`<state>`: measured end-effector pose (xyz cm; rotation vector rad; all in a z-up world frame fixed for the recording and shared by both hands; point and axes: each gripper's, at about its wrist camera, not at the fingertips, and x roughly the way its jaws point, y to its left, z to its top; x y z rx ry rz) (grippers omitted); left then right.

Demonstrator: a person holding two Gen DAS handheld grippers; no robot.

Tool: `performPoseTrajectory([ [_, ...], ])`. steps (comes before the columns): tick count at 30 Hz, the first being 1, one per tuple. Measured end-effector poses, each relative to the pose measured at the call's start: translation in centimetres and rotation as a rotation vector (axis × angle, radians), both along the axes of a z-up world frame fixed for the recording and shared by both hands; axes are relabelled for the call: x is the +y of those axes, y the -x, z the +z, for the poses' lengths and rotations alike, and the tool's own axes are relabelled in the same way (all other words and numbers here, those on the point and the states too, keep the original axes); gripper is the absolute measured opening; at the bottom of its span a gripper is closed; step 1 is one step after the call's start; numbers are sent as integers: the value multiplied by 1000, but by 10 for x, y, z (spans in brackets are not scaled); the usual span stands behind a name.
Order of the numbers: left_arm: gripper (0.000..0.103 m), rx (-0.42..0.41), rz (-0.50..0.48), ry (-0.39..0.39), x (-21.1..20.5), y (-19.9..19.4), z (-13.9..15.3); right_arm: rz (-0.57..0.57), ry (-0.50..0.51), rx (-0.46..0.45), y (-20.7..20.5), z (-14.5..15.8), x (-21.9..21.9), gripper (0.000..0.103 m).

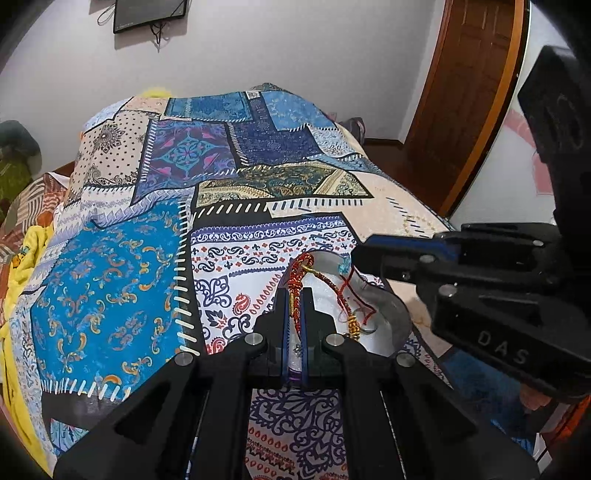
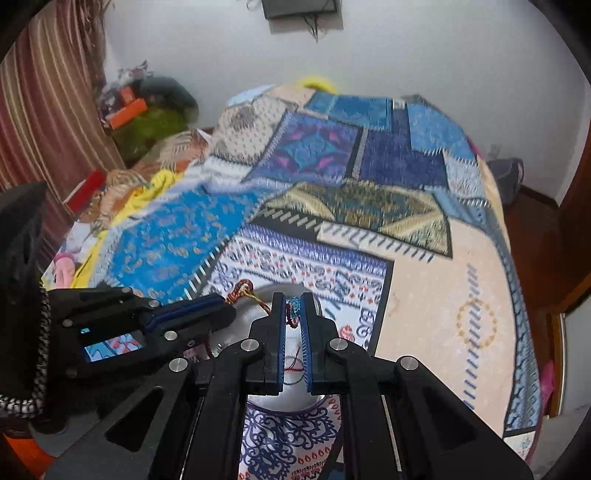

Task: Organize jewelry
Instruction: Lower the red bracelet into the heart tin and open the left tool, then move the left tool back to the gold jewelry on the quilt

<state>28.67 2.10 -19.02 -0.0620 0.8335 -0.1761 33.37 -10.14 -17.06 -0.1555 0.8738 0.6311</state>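
A round steel plate [image 1: 388,314] lies on the patchwork bedspread and holds thread bracelets. My left gripper [image 1: 295,295] is shut on a red and gold braided bracelet [image 1: 300,275] over the plate's left side. My right gripper [image 2: 294,306] is shut on a small turquoise bead piece [image 2: 294,305] with red thread trailing below, over the plate [image 2: 258,317]. In the left wrist view the right gripper [image 1: 356,254] comes in from the right, with the turquoise piece [image 1: 344,263] at its tip. A gold-beaded red thread [image 1: 352,325] lies in the plate.
The patchwork bedspread [image 1: 147,258] covers the bed. Yellow cloth and clutter [image 2: 140,195] lie along the left side. A wooden door [image 1: 469,92] stands at the right. A dark screen [image 1: 147,14] hangs on the far wall.
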Motion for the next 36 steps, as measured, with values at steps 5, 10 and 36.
performPoseTrajectory([
  [5, 3, 2, 3, 2, 0, 0, -1, 2, 21, 23, -2, -7, 1, 7],
  [10, 3, -1, -13, -15, -4, 2, 0, 18, 48, 19, 0, -11, 4, 7],
  [36, 29, -48, 43, -56, 7, 58, 36, -12, 94, -28, 40, 16, -7, 27],
])
